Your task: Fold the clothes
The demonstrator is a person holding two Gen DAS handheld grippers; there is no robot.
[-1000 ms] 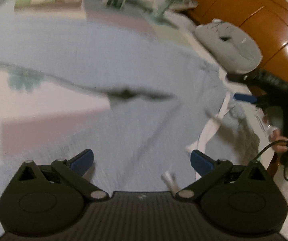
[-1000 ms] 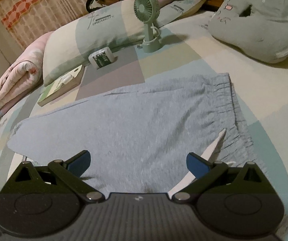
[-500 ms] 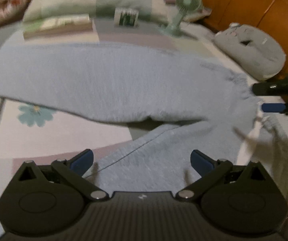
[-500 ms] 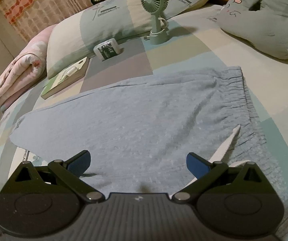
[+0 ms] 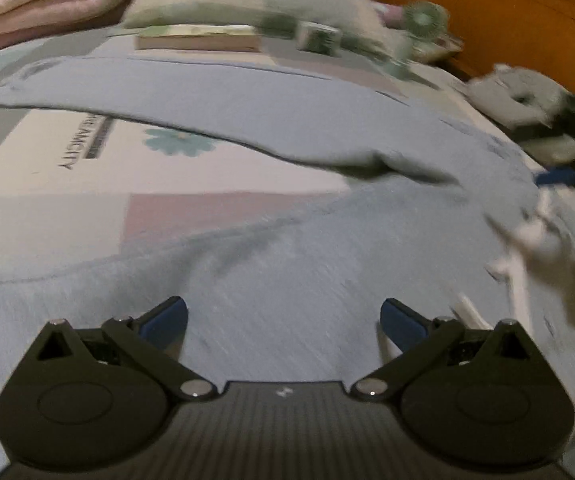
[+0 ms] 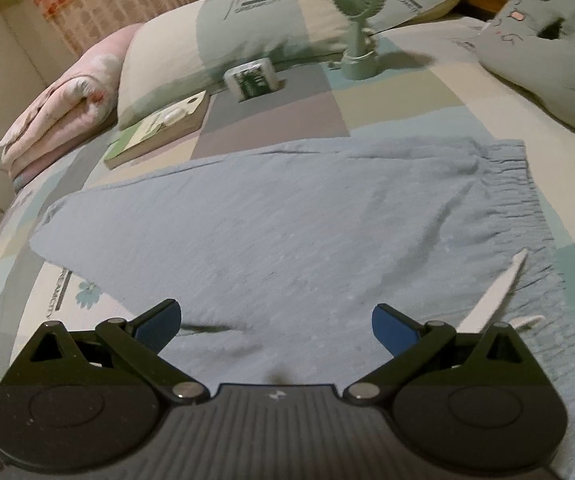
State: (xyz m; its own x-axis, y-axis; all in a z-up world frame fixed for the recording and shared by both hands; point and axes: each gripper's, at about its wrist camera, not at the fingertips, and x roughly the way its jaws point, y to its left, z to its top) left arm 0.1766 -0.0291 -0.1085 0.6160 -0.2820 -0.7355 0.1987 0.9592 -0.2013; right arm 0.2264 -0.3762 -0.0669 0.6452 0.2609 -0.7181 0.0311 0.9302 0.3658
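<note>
- Blurring across the whole left wrist view, smearing the green fan (image 5: 419, 24) and the small box (image 5: 319, 38) beyond reading.
- Showing the right tool (image 5: 559, 178) at that view's right edge only as a dark smear with one blue tip.
- Smudging the white drawstring (image 5: 527, 240) into streaks.
- Running the blue trousers (image 6: 287, 232) under the tool body and off the lower right edge.
- Cutting the grey cushion (image 6: 547, 60) at the right edge.

1. Bed (image 6: 399, 116) — patchwork sheet in pastel blocks.
2. Blue trousers (image 6: 287, 232) spread flat across it.
3. Beyond them — book (image 6: 155, 132), green fan (image 6: 357, 20), pillow (image 6: 247, 32), folded pink blanket (image 6: 67, 108), grey cushion (image 6: 555, 52).
</note>
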